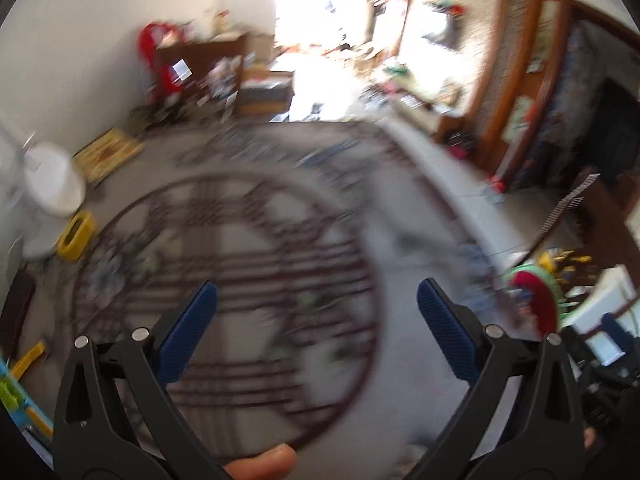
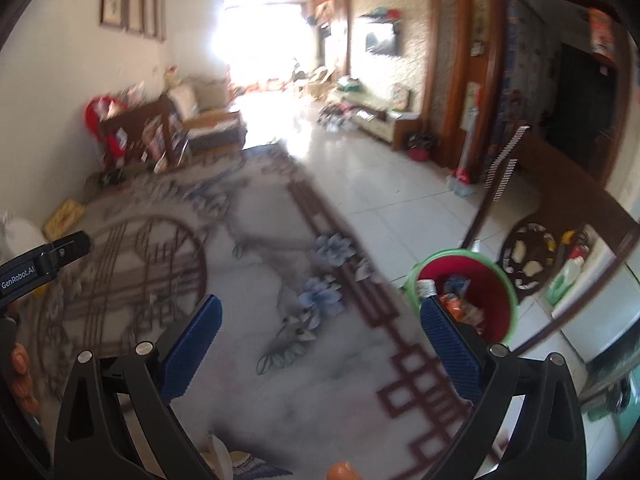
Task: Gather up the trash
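A green bin with a red liner point(image 2: 486, 280) stands on the floor at the carpet's right edge, with wrappers and trash point(image 2: 456, 296) inside; it shows blurred in the left wrist view point(image 1: 538, 300) too. My right gripper point(image 2: 320, 320) is open and empty, its right fingertip in front of the bin's left rim. My left gripper point(image 1: 316, 304) is open and empty above the patterned carpet point(image 1: 248, 280). The left view is motion-blurred. The left gripper's body point(image 2: 44, 264) shows at the left edge of the right wrist view.
A white bag point(image 1: 52, 184) and a yellow object point(image 1: 76, 234) lie at the carpet's left edge. A wooden sofa point(image 2: 200, 120) and red item point(image 2: 104, 120) stand by the left wall. A dark wooden table edge point(image 2: 560, 216) and bottles point(image 2: 568, 276) are at right. White tile floor point(image 2: 380, 184) lies beyond.
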### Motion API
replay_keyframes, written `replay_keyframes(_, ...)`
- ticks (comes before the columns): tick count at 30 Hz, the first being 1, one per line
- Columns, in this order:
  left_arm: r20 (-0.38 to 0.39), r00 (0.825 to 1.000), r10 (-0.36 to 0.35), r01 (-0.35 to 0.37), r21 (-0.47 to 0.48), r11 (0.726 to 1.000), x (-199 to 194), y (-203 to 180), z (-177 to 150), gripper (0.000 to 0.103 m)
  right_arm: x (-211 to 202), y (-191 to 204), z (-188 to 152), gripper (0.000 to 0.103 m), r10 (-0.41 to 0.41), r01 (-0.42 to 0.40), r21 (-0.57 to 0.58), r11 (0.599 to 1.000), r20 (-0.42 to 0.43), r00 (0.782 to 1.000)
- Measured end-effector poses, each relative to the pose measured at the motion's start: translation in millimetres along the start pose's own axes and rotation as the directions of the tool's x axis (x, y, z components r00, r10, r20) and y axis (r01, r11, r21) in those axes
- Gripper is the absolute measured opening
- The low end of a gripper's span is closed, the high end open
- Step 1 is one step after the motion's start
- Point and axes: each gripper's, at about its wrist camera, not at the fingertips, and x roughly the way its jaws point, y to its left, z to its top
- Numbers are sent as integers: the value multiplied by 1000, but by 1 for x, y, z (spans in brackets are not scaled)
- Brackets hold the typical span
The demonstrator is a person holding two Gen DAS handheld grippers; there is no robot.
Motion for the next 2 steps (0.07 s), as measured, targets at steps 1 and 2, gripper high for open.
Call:
replay_keyframes(1, -38, 998, 42, -43, -27, 999, 13, 18, -8, 98, 17, 8, -3, 96, 24, -25, -26, 999, -30, 999)
replay_keyframes(2, -90, 992, 92, -98, -70, 993, 29, 45, -19, 98, 36, 17, -6, 96, 55, -58, -52, 997, -62, 997)
